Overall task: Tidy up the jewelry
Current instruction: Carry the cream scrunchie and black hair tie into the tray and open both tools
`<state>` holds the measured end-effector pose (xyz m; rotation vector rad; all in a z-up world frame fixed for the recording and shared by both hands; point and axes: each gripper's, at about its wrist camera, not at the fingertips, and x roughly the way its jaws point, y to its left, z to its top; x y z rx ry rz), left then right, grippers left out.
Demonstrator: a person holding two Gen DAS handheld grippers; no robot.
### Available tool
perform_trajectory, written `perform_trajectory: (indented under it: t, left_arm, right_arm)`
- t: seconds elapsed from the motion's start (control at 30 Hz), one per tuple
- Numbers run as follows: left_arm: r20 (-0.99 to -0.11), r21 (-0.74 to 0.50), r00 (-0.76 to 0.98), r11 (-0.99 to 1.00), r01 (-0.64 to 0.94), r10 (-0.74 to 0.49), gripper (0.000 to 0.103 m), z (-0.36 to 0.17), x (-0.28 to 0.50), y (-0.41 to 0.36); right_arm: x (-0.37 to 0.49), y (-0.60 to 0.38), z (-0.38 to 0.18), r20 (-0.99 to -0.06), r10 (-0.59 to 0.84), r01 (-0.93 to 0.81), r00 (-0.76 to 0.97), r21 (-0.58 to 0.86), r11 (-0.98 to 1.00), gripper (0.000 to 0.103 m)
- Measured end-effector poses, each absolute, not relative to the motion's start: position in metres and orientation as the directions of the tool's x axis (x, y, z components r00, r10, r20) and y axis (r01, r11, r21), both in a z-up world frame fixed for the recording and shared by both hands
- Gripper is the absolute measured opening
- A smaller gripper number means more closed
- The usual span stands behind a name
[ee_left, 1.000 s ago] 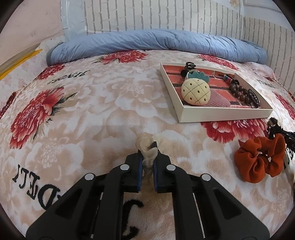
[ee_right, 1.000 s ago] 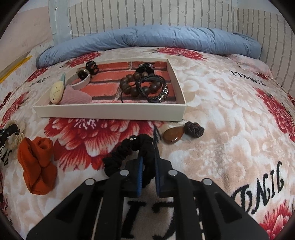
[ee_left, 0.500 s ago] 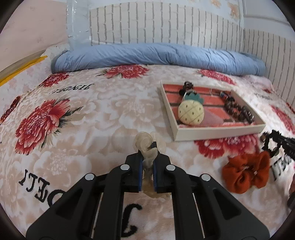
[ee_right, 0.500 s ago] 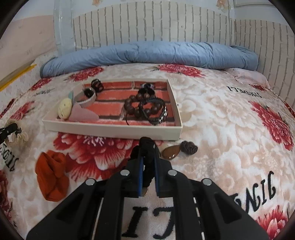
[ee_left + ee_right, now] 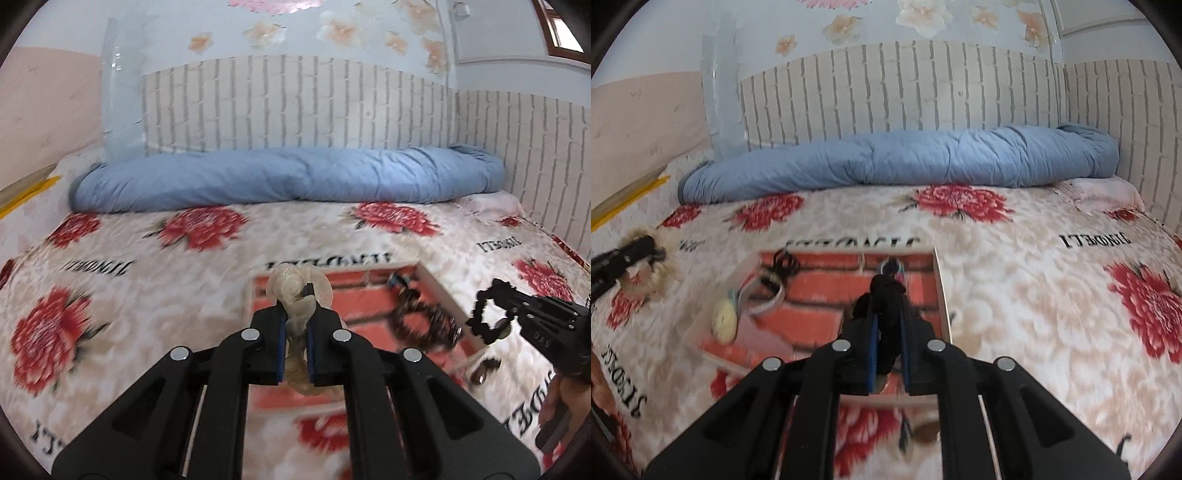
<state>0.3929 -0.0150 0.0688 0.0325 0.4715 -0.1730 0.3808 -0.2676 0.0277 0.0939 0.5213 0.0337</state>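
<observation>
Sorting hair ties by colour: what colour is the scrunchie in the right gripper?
Black. The scrunchie shows best in the right wrist view, clamped in the right gripper.

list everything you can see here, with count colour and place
tray: 1, white rim, red brick-pattern floor, on the bed
pineapple charm: 1, cream, tray's left end
bead bracelet: 1, dark brown, tray's right end
beige scrunchie: 1, translucent beige, in left gripper
black scrunchie: 1, black, in right gripper
brown pendant: 1, on the blanket in front of the tray
blanket: 1, cream with red flowers
duvet: 1, blue, rolled by the wall
left gripper: black, shut
right gripper: black, shut
</observation>
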Motion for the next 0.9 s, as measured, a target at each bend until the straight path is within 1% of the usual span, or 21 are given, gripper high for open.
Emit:
perform_trajectory:
  t: [0.07, 0.17, 0.3, 0.37, 0.43, 0.57, 0.67, 0.77, 0.9]
  left_arm:
    - [-0.457, -0.024, 0.870, 0.981, 0.194, -0.183, 0.007, 0.063, 0.411, -0.027]
    - [-0.467, -0.015, 0.865, 0.979, 0.201, -0.185, 0.007, 0.050, 0.430, -0.037]
    - [-0.505, -0.009, 0.841, 0.975, 0.223, -0.197, 0.007, 0.025, 0.453, -0.045]
    - [-0.519, 0.004, 0.833, 0.974, 0.225, -0.191, 0.007, 0.018, 0.462, -0.049]
    - [-0.530, -0.011, 0.825, 0.974, 0.228, -0.199, 0.007, 0.015, 0.468, -0.048]
    - [-0.545, 0.009, 0.821, 0.978, 0.208, -0.170, 0.007, 0.003, 0.473, -0.045]
    - [-0.557, -0.017, 0.811, 0.978, 0.206, -0.180, 0.007, -0.001, 0.476, -0.038]
    - [-0.572, 0.001, 0.804, 0.981, 0.194, -0.158, 0.007, -0.010, 0.481, -0.037]
    - [-0.604, -0.006, 0.782, 0.983, 0.185, -0.151, 0.007, -0.022, 0.491, -0.033]
  right_arm:
    - [0.394, -0.268, 0.030, -0.486, 0.060, -0.011, 0.872, 0.103, 0.995, 0.010]
    - [0.412, -0.264, 0.032, -0.469, 0.053, -0.016, 0.882, 0.082, 0.996, 0.010]
    - [0.428, -0.258, 0.025, -0.457, 0.058, -0.030, 0.887, 0.068, 0.997, 0.010]
    - [0.434, -0.254, 0.017, -0.474, 0.055, -0.032, 0.879, 0.057, 0.998, 0.010]
    - [0.439, -0.253, 0.009, -0.488, 0.041, -0.022, 0.872, 0.046, 0.999, 0.010]
    - [0.441, -0.253, 0.003, -0.492, 0.020, -0.004, 0.870, 0.035, 0.999, 0.010]
    - [0.444, -0.253, -0.002, -0.504, 0.014, 0.001, 0.864, 0.028, 1.000, 0.010]
    - [0.448, -0.255, -0.009, -0.518, 0.005, 0.010, 0.855, 0.026, 1.000, 0.010]
    - [0.453, -0.259, -0.015, -0.532, 0.003, 0.020, 0.847, 0.037, 0.999, 0.010]
